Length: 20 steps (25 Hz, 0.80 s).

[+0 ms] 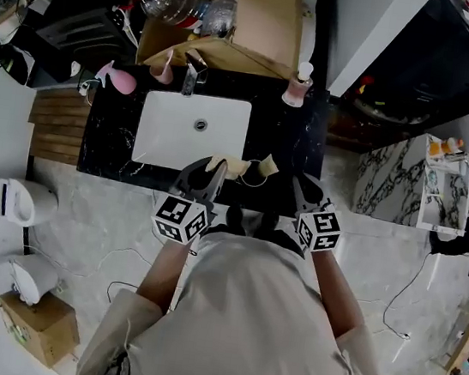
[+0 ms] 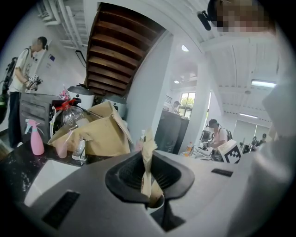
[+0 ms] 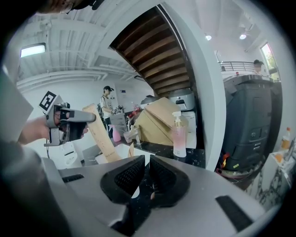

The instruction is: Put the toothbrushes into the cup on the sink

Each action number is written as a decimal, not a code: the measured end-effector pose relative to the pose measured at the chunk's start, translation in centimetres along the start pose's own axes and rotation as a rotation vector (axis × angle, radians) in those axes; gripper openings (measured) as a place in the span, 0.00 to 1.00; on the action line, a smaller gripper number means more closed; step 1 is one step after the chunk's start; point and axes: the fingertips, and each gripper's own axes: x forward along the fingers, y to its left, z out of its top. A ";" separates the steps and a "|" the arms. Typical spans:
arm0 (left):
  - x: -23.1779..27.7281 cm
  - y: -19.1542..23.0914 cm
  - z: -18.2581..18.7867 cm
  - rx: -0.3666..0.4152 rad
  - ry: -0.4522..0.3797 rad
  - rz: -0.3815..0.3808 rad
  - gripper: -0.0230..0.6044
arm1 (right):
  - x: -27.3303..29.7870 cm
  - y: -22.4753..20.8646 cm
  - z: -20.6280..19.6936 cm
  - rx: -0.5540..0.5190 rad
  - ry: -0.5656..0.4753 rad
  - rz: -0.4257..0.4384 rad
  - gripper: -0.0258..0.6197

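A black marble table (image 1: 288, 146) with a white sink (image 1: 164, 133) set into it is seen from above, and both claws are held over its near edge, at 6 o'clock from the sink. The left claw (image 1: 205, 172) is clenched on a tan toothbrush packet (image 2: 148, 157): in the left gripper view the packet is pinched upright between the two dark pads, its top rising above them. In the right gripper view the same packet is shown as a long flat strip slanting down from the left claw toward the sink's near rim. The right claw (image 3: 147, 166) is held at 3 o'clock from the left one, apart from it; its jaws are drawn almost together, only a narrow slit is left, and nothing can be made out between them. A second tan piece (image 1: 267, 168) is seen on the table between the two claws; whether it is touched by either cannot be told. The pink cup (image 1: 162, 68) is placed at the back of the table, at 11 o'clock from the sink, just beside the faucet (image 1: 189, 76) and well apart from the packet. A pink spray bottle (image 1: 115, 79) is placed at 10 o'clock from the sink, a pink soap dispenser (image 1: 298, 86) at 1 o'clock, and an open cardboard box (image 1: 240, 27) at 12 o'clock, behind the faucet
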 end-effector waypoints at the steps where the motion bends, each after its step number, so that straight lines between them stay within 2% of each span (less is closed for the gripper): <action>1: 0.3 -0.1 -0.4 0.005 0.010 -0.003 0.10 | -0.1 -0.1 0.0 0.004 0.000 -0.005 0.12; 20: 4.8 -1.3 -6.9 0.099 0.131 -0.042 0.10 | -2.1 -0.9 -2.2 0.065 0.017 -0.071 0.12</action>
